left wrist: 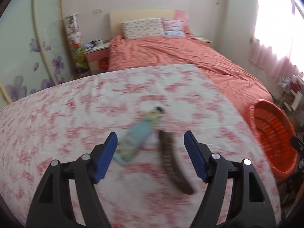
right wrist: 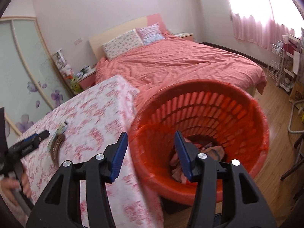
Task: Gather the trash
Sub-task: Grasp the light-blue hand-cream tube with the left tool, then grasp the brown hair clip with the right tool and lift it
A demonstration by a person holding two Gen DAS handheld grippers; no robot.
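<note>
A pale blue packet with a dark cap [left wrist: 136, 142] and a curved dark brown strip [left wrist: 171, 163] lie on the table's floral cloth [left wrist: 76, 114], both blurred. My left gripper [left wrist: 150, 134] hovers open just before them, its blue pads on either side and touching neither. The right wrist view shows the same packet [right wrist: 61, 130] and strip [right wrist: 57, 146], with the left gripper [right wrist: 42, 134] beside them. My right gripper [right wrist: 151, 133] stands open and empty over the near rim of the orange slatted basket [right wrist: 199, 110], which holds crumpled pink and brown scraps [right wrist: 210, 151].
The basket [left wrist: 273, 133] sits on the wooden floor [right wrist: 275, 161] off the table's right edge. A bed with a coral cover [right wrist: 180, 64] lies behind. A nightstand [left wrist: 96, 55] and a wardrobe stand at the left, a white rack [right wrist: 281, 70] at the right. A hand [right wrist: 11, 188] holds the left tool.
</note>
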